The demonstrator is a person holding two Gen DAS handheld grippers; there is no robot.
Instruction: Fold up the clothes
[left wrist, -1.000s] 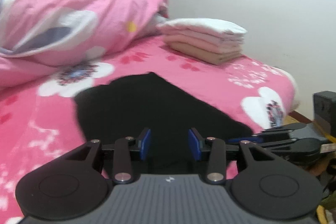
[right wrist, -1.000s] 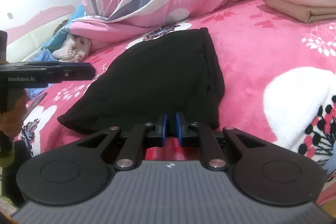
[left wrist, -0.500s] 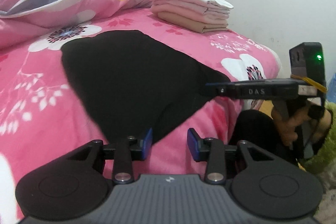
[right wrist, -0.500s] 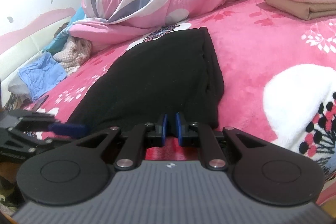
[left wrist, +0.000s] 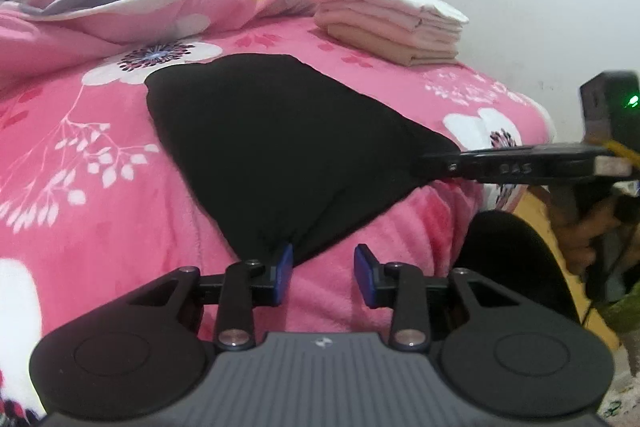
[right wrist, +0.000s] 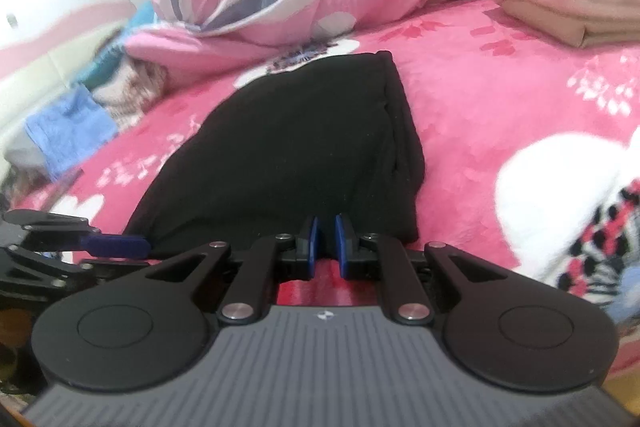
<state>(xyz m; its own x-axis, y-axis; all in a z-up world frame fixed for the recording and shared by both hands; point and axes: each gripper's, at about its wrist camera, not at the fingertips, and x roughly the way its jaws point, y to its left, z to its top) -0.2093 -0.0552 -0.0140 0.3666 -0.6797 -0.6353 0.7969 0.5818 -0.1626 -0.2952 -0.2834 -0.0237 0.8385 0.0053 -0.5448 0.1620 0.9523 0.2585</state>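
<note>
black garment (left wrist: 280, 147): lies flat on pink bedspread (left wrist: 100, 187), near edge at the bed's front. right gripper (right wrist: 325, 243): jaws nearly closed, pinching the garment's near hem at one corner. left gripper (left wrist: 323, 269): jaws partly apart and just been closing, the other near corner at its left pad, not yet clamped. step: securing both near corners. next: close left, lift together, carry hem toward far edge.

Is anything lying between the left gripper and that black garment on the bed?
Nothing visible: only bare pink bedspread separates the open left gripper from the black garment's near corner, which already touches one of its fingers.
</note>
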